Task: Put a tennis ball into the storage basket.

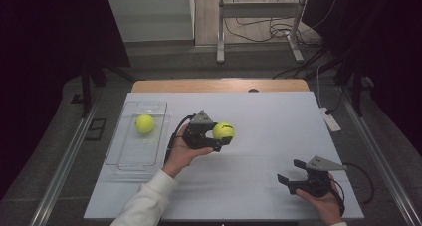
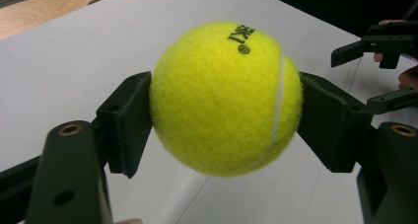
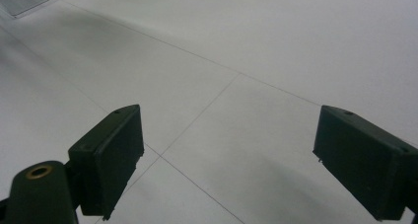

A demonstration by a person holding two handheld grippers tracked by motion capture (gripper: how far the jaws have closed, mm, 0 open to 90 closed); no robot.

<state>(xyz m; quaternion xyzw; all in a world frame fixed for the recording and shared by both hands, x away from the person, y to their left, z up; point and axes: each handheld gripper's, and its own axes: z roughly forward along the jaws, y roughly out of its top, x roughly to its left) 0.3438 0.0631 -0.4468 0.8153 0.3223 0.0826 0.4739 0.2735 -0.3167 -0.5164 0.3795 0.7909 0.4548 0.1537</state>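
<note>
Near the right edge, the right gripper (image 1: 292,173) idles with jaws spread and nothing between them. Left gripper (image 1: 225,138) clamps a tennis ball (image 1: 223,131) mid-table, lifted clear, likely bound for the tray (image 1: 130,156) at the left, where another ball (image 1: 145,123) lies.

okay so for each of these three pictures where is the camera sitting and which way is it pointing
High view: above the person's side, looking forward and down on the table; shows both forearms, left gripper, right gripper, clear tray.
Left gripper view: rides the left gripper, looking along its jaws clamped on a tennis ball.
Right gripper view: rides the right gripper, looking down over open jaws.
Shared: high and left gripper views both show the held ball.
</note>
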